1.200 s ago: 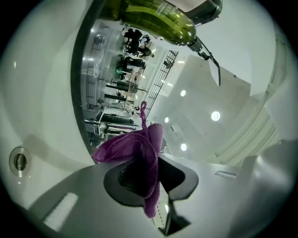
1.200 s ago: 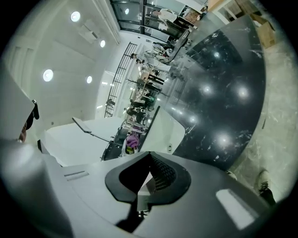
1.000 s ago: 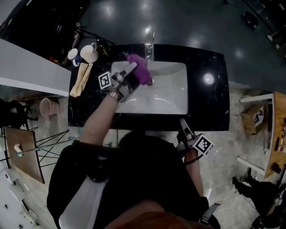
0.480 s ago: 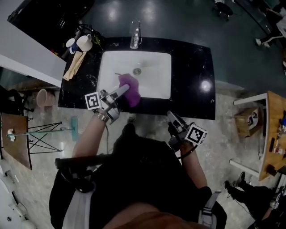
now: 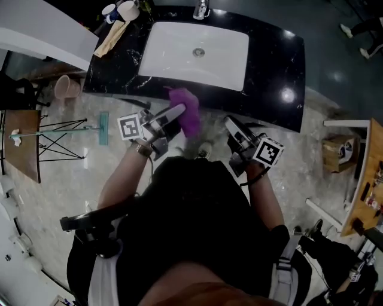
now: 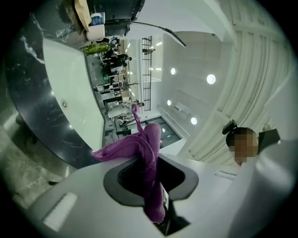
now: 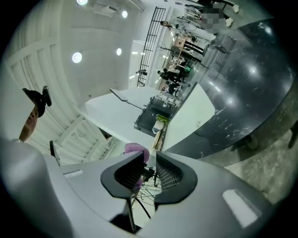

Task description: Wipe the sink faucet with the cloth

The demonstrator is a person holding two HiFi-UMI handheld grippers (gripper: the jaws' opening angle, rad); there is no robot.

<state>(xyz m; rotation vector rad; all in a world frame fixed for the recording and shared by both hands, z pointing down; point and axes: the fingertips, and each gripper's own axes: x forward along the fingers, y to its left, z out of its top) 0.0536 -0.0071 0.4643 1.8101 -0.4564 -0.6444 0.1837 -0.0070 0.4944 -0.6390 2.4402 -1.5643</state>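
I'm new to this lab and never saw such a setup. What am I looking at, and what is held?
No robot here: a person holds a two-jaw tool in each hand. One picture looks down from a head camera; the other two ride on the tools. The left tool pinches a purple cloth. The right tool holds nothing; its jaws have just been opening. Ahead is a black counter with a white sink, a faucet and cups at its far edge.
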